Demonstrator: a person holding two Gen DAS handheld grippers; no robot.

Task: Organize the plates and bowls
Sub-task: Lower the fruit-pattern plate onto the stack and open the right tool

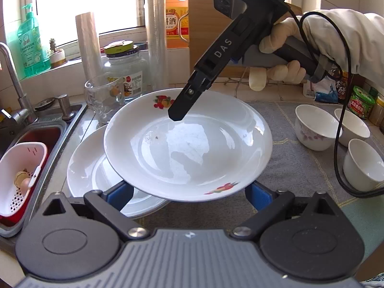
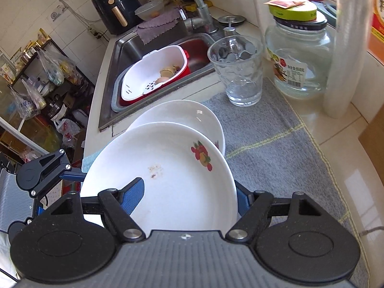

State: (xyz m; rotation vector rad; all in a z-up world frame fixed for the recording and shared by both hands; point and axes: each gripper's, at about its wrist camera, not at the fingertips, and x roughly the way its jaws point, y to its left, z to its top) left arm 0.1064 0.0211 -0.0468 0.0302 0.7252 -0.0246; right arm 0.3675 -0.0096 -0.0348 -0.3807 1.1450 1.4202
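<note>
**Fruit-printed plate carried by two grippers above a plain plate beside the sink**

Left wrist view: the white round ceramic plate with fruit prints [image 1: 187, 144] hangs tilted over the plain white ceramic plate [image 1: 81, 175] on the grey woven mat [image 1: 292, 163]. The left gripper [image 1: 189, 196] stands wide with its tips hidden under the near rim, so I cannot tell whether it grips or only props. The right gripper [image 1: 177, 112] bites the far rim.

Right wrist view: the right gripper has one blue pad [image 2: 134, 196] inside the dish and the other finger outside, clamping the rim. Judged a stacking step: level the plate, centre it over the plain one, lower both hands together and release only once it is seated, keeping clear of the clear drinking glass [image 2: 237, 72].
</note>
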